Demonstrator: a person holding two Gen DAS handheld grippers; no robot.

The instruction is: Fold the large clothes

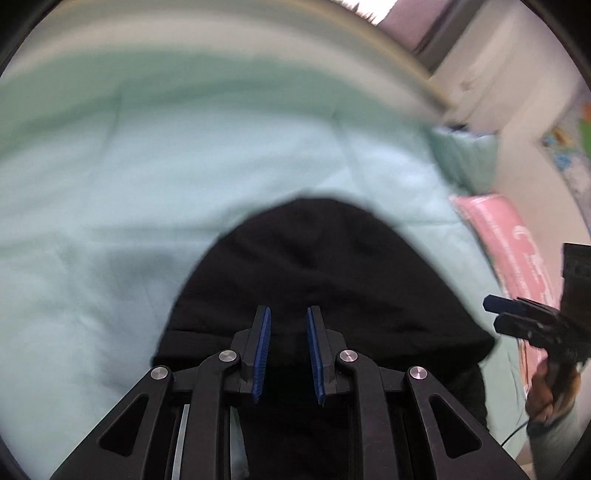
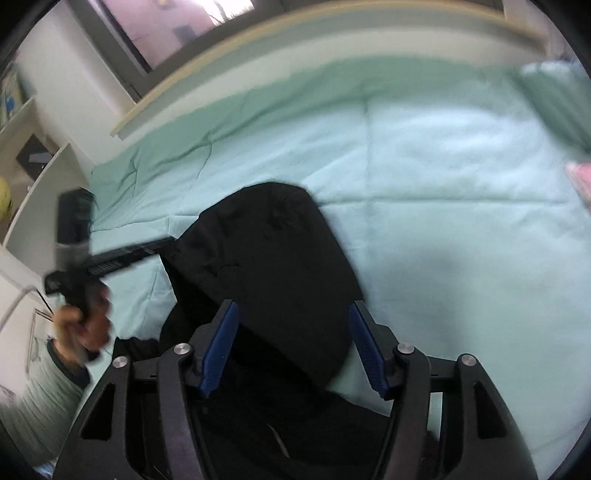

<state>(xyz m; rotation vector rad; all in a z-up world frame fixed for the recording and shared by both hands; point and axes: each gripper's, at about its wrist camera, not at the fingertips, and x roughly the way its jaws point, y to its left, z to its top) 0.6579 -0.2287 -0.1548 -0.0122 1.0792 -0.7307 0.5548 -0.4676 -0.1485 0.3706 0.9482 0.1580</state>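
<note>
A black garment [image 1: 314, 258] lies folded in a rounded heap on the pale green bed sheet [image 1: 129, 192]. My left gripper [image 1: 289, 310] hovers over its near part, blue pads a narrow gap apart with no cloth pinched between them. The left wrist view is blurred. In the right wrist view the same garment [image 2: 266, 240] sits under my right gripper [image 2: 293, 304], whose jaws stand wide open and empty above the cloth. The left gripper [image 2: 166, 242] reaches in from the left, its tips at the garment's left edge. The right gripper [image 1: 493, 314] shows at the right edge of the left wrist view.
A pink item [image 1: 517, 251] and a folded green quilt [image 1: 465, 155] lie at the bed's right side. The bed's pale frame [image 2: 258, 48] runs along the far edge below a window [image 2: 177, 22]. White shelving [image 2: 40, 177] stands left. A hand [image 2: 85, 325] holds the left gripper.
</note>
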